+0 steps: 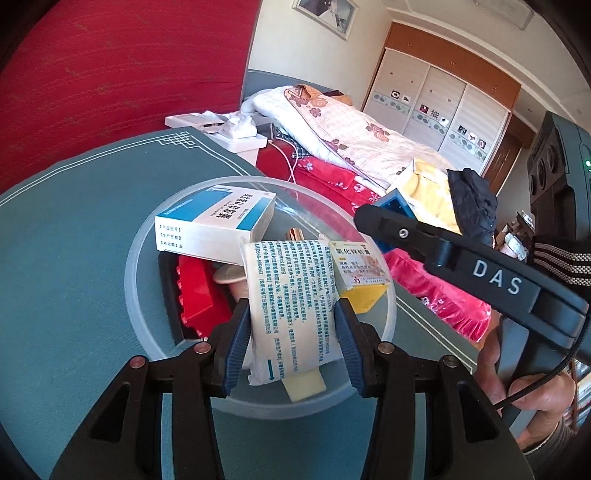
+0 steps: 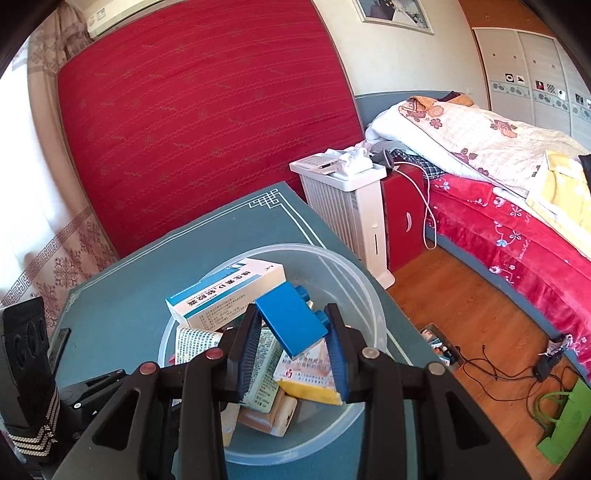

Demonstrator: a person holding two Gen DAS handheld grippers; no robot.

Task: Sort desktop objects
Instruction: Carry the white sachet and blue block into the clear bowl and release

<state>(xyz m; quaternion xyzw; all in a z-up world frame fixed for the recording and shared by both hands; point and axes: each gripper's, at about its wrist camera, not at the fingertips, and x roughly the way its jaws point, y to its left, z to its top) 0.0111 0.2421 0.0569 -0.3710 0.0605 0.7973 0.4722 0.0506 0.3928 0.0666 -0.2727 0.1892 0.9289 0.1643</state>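
Left tongs (image 1: pixel 291 332) clamp a white sachet (image 1: pixel 286 306); right tongs (image 2: pixel 291 341) grip a blue block (image 2: pixel 290 319) over the bowl (image 2: pixel 369 295).

A red mattress (image 2: pixel 207 122) stands upright against the far wall, filling most of the far left. To its right hangs a framed picture (image 2: pixel 393 14). Below that a white radiator heater (image 2: pixel 347 210) stands just beside the far right corner of the counter (image 2: pixel 122 306), with crumpled white tissue (image 2: pixel 354 157) on its top. A small red cabinet (image 2: pixel 404 214) sits just right of the heater, a white cable (image 2: pixel 424 206) hanging down its front. Further right lies the bed (image 2: pixel 524 236) with a red flowered cover, a floral quilt (image 2: pixel 480 136) heaped on it. A wardrobe (image 1: pixel 436 99) (white sliding doors, wooden top) fills the far right. On the wooden floor (image 2: pixel 461 306) lie black cables (image 2: pixel 495 365) and a green bag (image 2: pixel 565 424).
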